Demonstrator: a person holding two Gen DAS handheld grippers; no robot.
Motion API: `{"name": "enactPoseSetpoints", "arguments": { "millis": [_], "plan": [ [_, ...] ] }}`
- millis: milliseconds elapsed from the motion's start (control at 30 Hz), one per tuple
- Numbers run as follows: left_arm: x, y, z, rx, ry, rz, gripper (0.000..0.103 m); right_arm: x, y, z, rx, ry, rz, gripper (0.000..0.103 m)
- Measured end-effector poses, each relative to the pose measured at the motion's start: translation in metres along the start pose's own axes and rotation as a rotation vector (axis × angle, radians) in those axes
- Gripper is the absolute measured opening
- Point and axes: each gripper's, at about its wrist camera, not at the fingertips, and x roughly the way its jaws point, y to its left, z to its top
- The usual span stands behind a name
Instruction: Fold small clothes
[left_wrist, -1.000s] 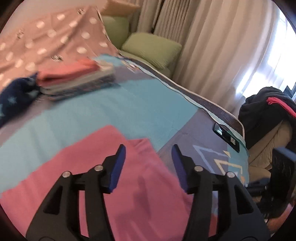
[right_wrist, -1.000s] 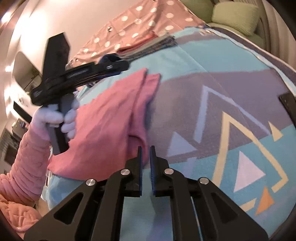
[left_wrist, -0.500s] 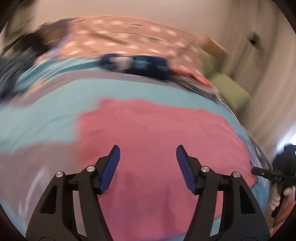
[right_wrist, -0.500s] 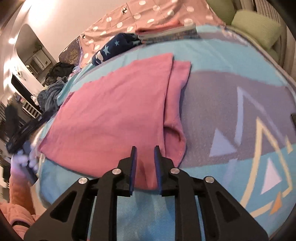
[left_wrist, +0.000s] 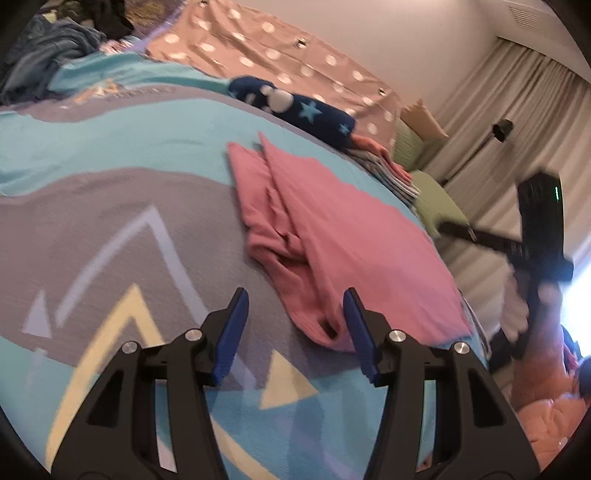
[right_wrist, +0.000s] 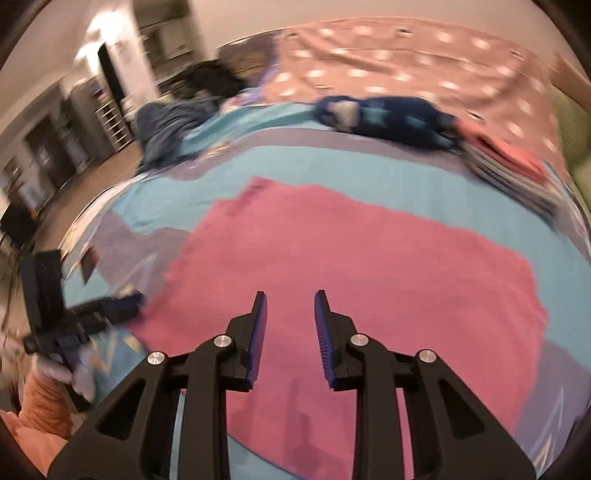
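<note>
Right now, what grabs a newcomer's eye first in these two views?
The pink garment, spread flat across the middle of the patterned blanket, fills both views. Both grippers hang over it with jaws apart and empty: the left gripper at its folded sleeve end, the right gripper above its broad middle. Behind it lie a navy star-print piece and a stack of folded clothes.

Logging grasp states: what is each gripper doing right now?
Left gripper: open, holding nothing, at the pink garment.
Right gripper: open, empty, above it.
</note>
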Motion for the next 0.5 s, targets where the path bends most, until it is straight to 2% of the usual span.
{"name": "enactPoseSetpoints", "arguments": {
  "millis": [133,200,267,367,400,433,500],
  "plan": [
    [0.001,0.001,-0.007,0.007,0.035,-0.048,0.053,0.022,0.043,0.006,-0.102,0.055,0.094,0.027],
    [-0.007,0.006,-0.008,0.010,0.031,-0.049,0.053,0.028,0.062,-0.001,-0.177,0.082,0.096,0.027],
    [-0.021,0.016,-0.006,0.019,-0.001,0.014,0.055,0.032,0.078,-0.014,-0.252,0.114,0.103,0.027],
    [-0.045,0.036,0.001,-0.010,-0.070,0.109,0.055,0.037,0.113,-0.042,-0.456,0.156,0.075,0.030],
    [-0.050,0.043,0.003,-0.022,-0.088,0.131,0.056,0.040,0.126,-0.051,-0.536,0.159,0.049,0.041],
    [-0.054,0.048,0.005,-0.033,-0.102,0.151,0.056,0.042,0.134,-0.059,-0.578,0.157,0.032,0.046],
    [-0.060,0.058,0.006,-0.059,-0.124,0.178,0.056,0.049,0.142,-0.067,-0.612,0.167,-0.002,0.046]
  ]
}}
